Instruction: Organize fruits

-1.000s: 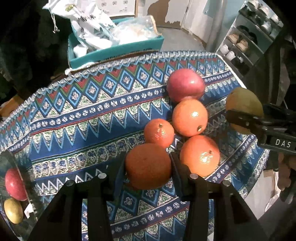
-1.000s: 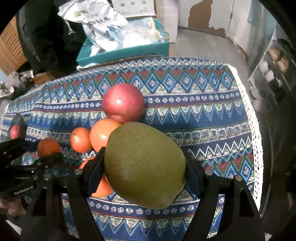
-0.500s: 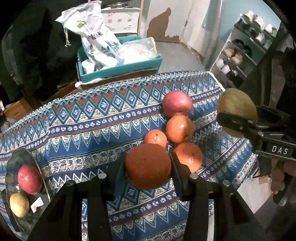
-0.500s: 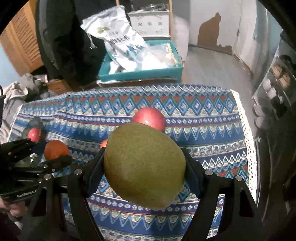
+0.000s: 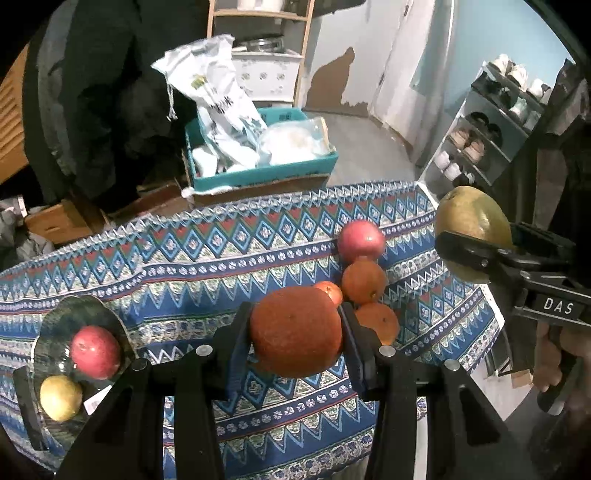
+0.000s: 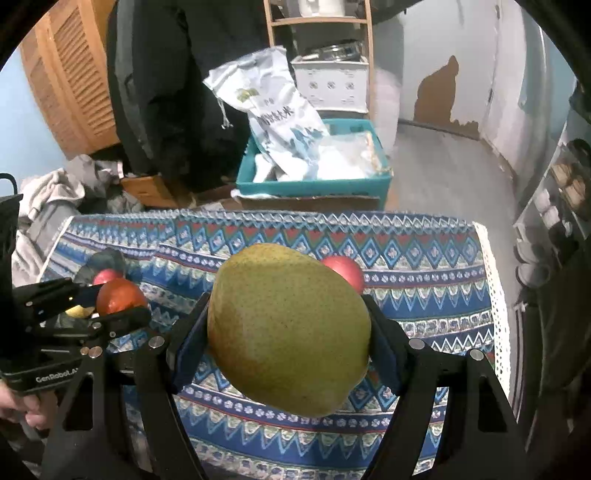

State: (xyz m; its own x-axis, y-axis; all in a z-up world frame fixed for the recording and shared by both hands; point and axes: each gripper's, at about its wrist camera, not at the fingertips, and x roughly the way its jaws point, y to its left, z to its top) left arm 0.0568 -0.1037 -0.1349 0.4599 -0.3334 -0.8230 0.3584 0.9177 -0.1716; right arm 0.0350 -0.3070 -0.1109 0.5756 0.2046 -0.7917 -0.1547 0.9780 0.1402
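Note:
My left gripper [image 5: 295, 328] is shut on an orange [image 5: 295, 330] and holds it high above the patterned tablecloth [image 5: 184, 266]. My right gripper [image 6: 290, 341] is shut on a green mango [image 6: 290, 341], also held high; it shows at the right of the left wrist view [image 5: 471, 229]. A red apple [image 5: 361, 240] and three oranges [image 5: 364, 282] lie clustered on the cloth at the right. A glass plate [image 5: 61, 317] at the left holds a red apple [image 5: 95, 351] and a yellow fruit [image 5: 61, 398].
A teal box [image 5: 258, 173] with white bags stands on the floor behind the table. A shoe rack [image 5: 491, 122] is at the right. A wooden shelf [image 6: 317, 22] and dark clothing stand at the back. The table's right edge [image 6: 495, 295] has white lace.
Both grippers have risen well above the table with their fruit still held. The glass plate at the left has come further into view.

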